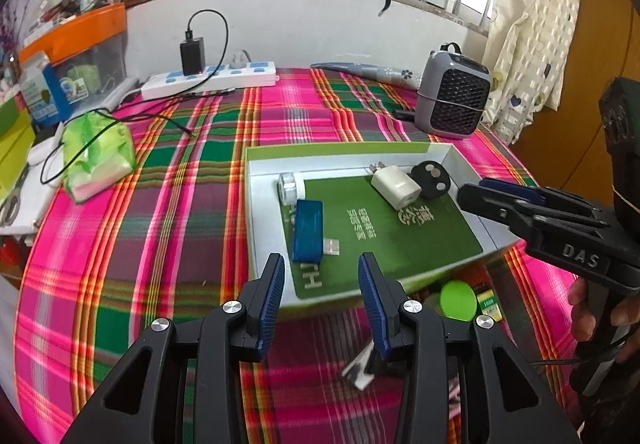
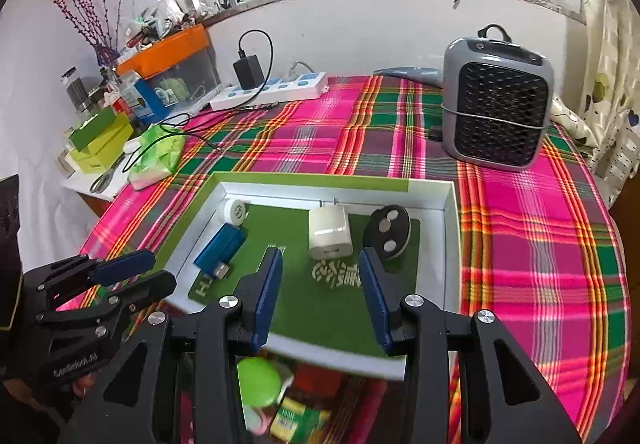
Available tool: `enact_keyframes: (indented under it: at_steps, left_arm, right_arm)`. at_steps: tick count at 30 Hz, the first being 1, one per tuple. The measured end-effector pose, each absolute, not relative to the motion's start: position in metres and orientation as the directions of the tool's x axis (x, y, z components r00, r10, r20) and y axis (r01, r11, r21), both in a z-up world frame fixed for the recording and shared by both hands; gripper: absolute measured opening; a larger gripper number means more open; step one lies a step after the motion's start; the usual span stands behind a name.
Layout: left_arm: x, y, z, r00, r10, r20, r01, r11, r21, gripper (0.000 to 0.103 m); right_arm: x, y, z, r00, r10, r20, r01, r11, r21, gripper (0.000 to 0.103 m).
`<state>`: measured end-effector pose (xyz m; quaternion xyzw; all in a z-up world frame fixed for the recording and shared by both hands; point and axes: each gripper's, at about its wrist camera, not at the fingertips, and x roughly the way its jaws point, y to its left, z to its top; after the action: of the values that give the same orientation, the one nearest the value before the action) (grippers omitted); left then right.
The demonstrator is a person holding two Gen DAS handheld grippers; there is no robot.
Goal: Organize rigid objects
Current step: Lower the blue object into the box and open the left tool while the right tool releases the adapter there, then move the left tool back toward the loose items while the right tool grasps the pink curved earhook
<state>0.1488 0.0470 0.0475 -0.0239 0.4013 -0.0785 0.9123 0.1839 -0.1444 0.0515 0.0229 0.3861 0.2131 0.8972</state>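
Holding both tongs parted and empty, you hover just short of the near edge of the shallow white cardboard tray with lime-green outer walls [image 2: 450, 200]. The left gripper [image 1: 322, 296] stands with a moderate gap between its blue ribbed pads, nothing between them; the right gripper [image 2: 320, 292] is likewise apart and grips nothing.

Inside the tray, on the dark green printed mat [image 2: 340, 308], four rigid pieces already lie: the blue metal USB stick [image 2: 220, 244] at the left, the small white round cap [image 2: 235, 212] just behind it, the white square plug adapter [image 2: 330, 234] in the middle, and the black oval piece with two silver discs [image 2: 387, 230] at the right.

The loose pieces left, by my reading, sit below the tray's near edge: a flat lime-green round lid [image 2: 259, 382] and a small green-and-yellow printed packet [image 2: 292, 420], with other clutter too blurred to name.

To do this step well, pick one target, probably the lid, and drop one tong to it alone so the two do not crowd. Widen the pads beyond the lid's rim before you descend, take it across its edge, and lift clear of the tray wall before setting it on bare mat at the front.
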Motion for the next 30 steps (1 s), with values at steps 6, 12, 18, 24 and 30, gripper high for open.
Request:
enact_keyframes:
  at_steps: [6,12,18,24,30]
  left_arm:
    - [0.126,0.052,0.047,0.67,-0.187,-0.718,0.136,0.982,-0.128,0.037]
    - [0.11,0.054,0.042,0.66,-0.219,-0.718,0.152,0.976,-0.158,0.037]
    - [0.102,0.055,0.031,0.638,-0.237,-0.733,0.154,0.972,-0.179,0.038]
    - [0.098,0.055,0.025,0.627,-0.245,-0.739,0.156,0.97,-0.189,0.038]
    - [0.097,0.056,0.025,0.623,-0.26,-0.737,0.162,0.966,-0.203,0.038]
  right_arm:
    - [0.146,-0.151,0.052,0.604,0.438,-0.666,-0.434,0.881,0.187,0.042]
    - [0.109,-0.148,0.043,0.561,0.492,-0.666,-0.515,0.837,0.185,0.042]
    - [0.084,-0.13,0.027,0.503,0.53,-0.683,-0.616,0.774,0.147,0.042]
    - [0.079,-0.115,0.009,0.444,0.544,-0.712,-0.651,0.742,0.16,0.042]
    - [0.073,-0.107,0.003,0.422,0.533,-0.733,-0.68,0.721,0.133,0.042]
